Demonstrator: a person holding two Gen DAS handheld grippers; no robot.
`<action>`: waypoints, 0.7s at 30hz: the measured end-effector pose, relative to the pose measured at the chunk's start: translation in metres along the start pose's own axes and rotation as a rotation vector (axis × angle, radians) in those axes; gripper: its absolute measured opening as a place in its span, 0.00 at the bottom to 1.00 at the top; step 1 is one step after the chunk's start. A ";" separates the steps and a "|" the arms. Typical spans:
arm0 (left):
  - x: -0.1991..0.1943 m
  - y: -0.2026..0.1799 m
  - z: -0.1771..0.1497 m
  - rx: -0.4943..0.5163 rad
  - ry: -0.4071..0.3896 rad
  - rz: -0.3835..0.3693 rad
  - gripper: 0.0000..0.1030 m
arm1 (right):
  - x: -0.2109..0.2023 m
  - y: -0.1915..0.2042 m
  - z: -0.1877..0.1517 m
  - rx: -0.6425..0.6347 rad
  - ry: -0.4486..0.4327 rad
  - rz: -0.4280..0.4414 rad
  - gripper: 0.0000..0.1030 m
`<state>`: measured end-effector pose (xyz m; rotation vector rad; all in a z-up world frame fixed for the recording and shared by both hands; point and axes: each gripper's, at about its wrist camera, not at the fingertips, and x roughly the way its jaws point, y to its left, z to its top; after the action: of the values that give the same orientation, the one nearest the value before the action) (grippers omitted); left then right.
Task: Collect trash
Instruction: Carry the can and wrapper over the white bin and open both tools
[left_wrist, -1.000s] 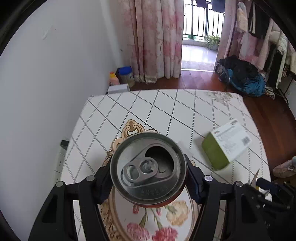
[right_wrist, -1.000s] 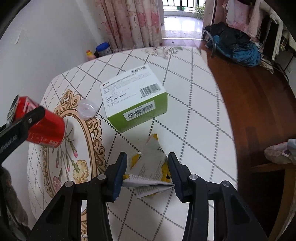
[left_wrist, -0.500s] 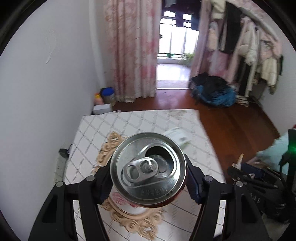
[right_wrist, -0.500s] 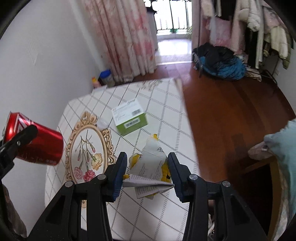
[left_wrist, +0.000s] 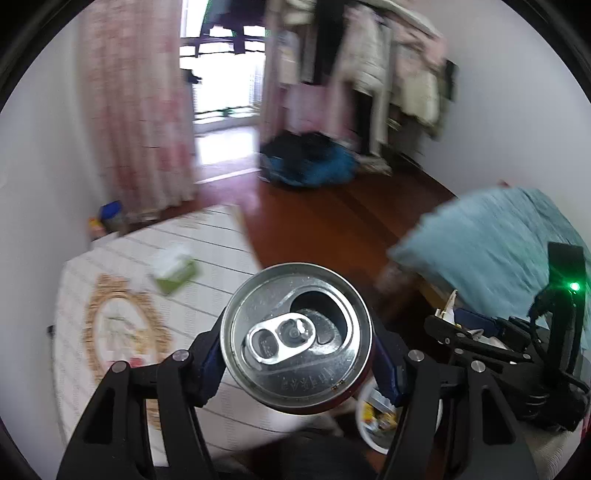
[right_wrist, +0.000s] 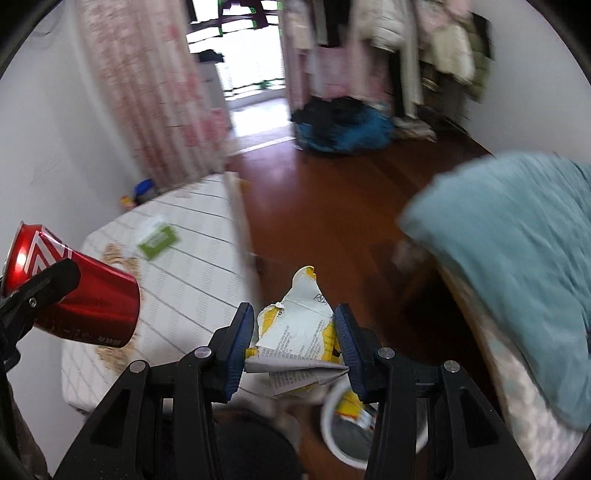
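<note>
The left gripper (left_wrist: 297, 365) pinches the can (left_wrist: 295, 336), open end up; the right gripper (right_wrist: 295, 345) pinches torn paper (right_wrist: 299, 332). The bin (right_wrist: 328, 413) sits at 6 o'clock below. Releasing off-centre could drop either piece beside its rim.

Blown-out daylight from the doorway (left_wrist: 221, 74); motion-blurred room, fisheye-dark corners.
</note>
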<state>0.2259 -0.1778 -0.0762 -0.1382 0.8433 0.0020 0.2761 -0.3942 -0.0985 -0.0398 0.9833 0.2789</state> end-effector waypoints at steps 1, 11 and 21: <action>0.004 -0.016 -0.004 0.015 0.015 -0.022 0.61 | -0.001 -0.019 -0.008 0.026 0.011 -0.016 0.46; 0.095 -0.136 -0.050 0.146 0.244 -0.209 0.61 | 0.029 -0.170 -0.110 0.265 0.186 -0.130 0.46; 0.187 -0.195 -0.099 0.163 0.537 -0.350 0.63 | 0.097 -0.240 -0.186 0.429 0.342 -0.087 0.46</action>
<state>0.2879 -0.3928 -0.2564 -0.1326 1.3405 -0.4485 0.2350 -0.6339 -0.3045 0.2678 1.3605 -0.0260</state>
